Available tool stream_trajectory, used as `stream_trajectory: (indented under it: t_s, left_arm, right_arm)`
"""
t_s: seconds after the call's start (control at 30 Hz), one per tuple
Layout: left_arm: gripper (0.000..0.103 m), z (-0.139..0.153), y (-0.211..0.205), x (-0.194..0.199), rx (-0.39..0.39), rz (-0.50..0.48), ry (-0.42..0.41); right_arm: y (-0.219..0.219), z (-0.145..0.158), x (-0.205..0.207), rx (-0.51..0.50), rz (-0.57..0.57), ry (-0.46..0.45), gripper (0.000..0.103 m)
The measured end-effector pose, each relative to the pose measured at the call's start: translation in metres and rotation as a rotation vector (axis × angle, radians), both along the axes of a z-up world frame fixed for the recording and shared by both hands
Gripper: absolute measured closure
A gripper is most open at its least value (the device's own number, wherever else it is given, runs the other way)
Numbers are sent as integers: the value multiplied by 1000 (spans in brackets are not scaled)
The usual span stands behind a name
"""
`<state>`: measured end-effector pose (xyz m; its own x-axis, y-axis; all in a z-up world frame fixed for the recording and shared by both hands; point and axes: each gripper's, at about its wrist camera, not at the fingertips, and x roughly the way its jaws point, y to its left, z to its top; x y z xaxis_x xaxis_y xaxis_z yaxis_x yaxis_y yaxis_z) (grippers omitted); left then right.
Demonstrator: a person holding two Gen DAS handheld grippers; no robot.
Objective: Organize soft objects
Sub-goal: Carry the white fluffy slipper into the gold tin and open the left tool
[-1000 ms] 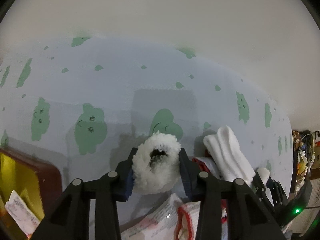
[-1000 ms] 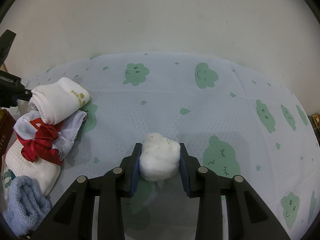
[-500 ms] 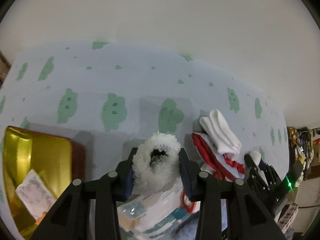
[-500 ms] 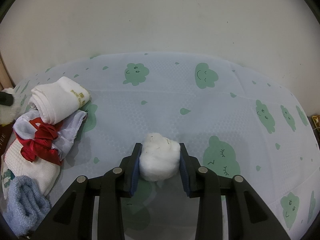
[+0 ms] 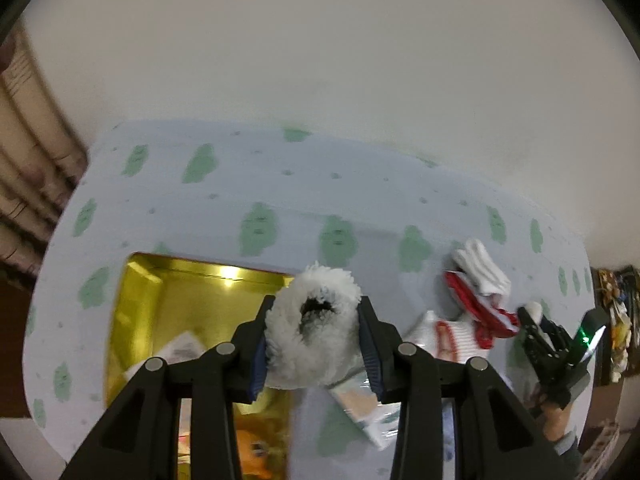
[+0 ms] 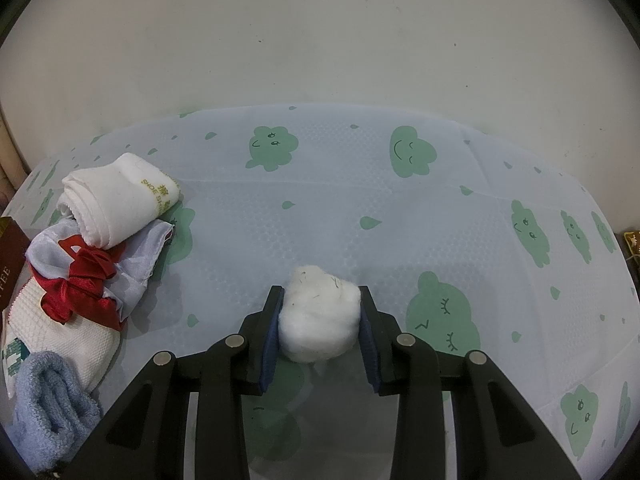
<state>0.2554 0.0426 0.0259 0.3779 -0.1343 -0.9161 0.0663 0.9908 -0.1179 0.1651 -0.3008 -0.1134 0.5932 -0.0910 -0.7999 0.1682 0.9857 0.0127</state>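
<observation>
My left claw (image 5: 314, 338) clamps a fluffy white ring-shaped scrunchie (image 5: 312, 330), held above the gold-lined tin box's (image 5: 160, 304) right edge. My right claw (image 6: 318, 320) squeezes a white cotton ball (image 6: 318, 314) over the cloud-print mat (image 6: 360, 184); a rolled white towel (image 6: 120, 200) lies far left.

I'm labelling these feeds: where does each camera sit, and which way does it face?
Left wrist: on the left tool, facing down at its fluffy white ring above a gold tin; the right tool shows.
Right wrist: on the right tool, facing down at its cotton ball.
Shared: rolled white cloth, red ribbon.
</observation>
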Motion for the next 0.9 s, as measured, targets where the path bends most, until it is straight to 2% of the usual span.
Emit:
stream_trajectory:
  t_s: [0.27,0.57,0.9]
  left_arm:
    - [64,-16,68,0,22,104,10]
    - [64,-53,102,6,53,163,62]
    - [64,-84,122,7,59,185,114]
  right_arm:
    - [0,-1,0,-2,0,0,70]
    - [0,0,0,-3,1,0,70]
    - [0,-1,0,-3,2,0,70]
